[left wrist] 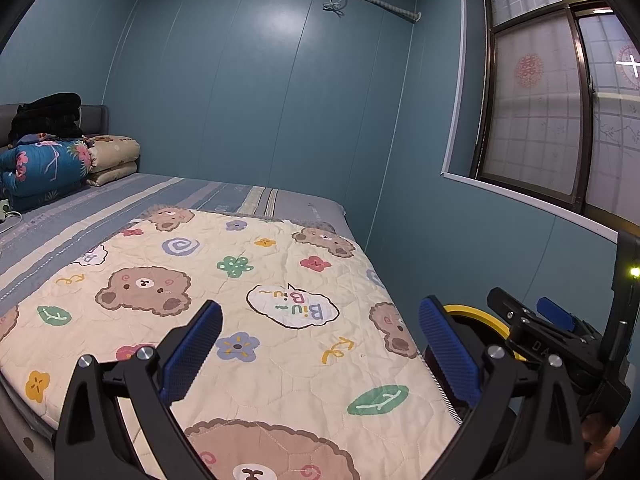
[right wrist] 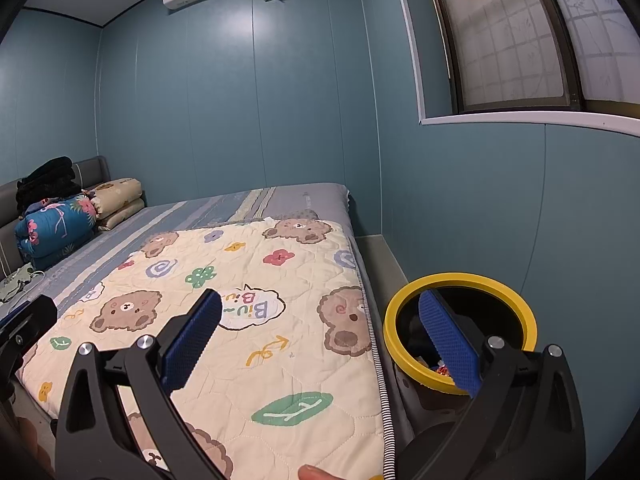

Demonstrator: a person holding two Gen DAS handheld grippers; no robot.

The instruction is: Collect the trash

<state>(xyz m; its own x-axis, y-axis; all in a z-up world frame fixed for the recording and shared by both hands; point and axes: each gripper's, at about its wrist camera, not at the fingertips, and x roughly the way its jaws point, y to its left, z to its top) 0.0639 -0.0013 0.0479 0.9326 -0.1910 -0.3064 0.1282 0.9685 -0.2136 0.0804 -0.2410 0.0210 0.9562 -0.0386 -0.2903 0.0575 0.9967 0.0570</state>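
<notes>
A yellow-rimmed trash bin point(right wrist: 400, 322) stands on the floor between the bed and the blue wall; some coloured trash point(right wrist: 442, 370) lies inside it. In the left wrist view only part of the bin's rim point(left wrist: 478, 314) shows behind the fingers. My left gripper point(left wrist: 320, 354) is open and empty above the cream bear-print quilt point(left wrist: 224, 304). My right gripper point(right wrist: 320, 350) is open and empty, its right finger point(right wrist: 448, 340) over the bin's mouth. The right gripper also shows in the left wrist view point(left wrist: 556, 320) at the right edge. No loose trash shows on the bed.
The bed point(right wrist: 280, 196) fills the middle of the room. Folded quilts point(left wrist: 48, 164) and black clothing point(left wrist: 46, 114) are stacked at the headboard. A power strip with cable point(right wrist: 18, 280) lies on the bed's left. A window point(left wrist: 560, 112) is on the right wall.
</notes>
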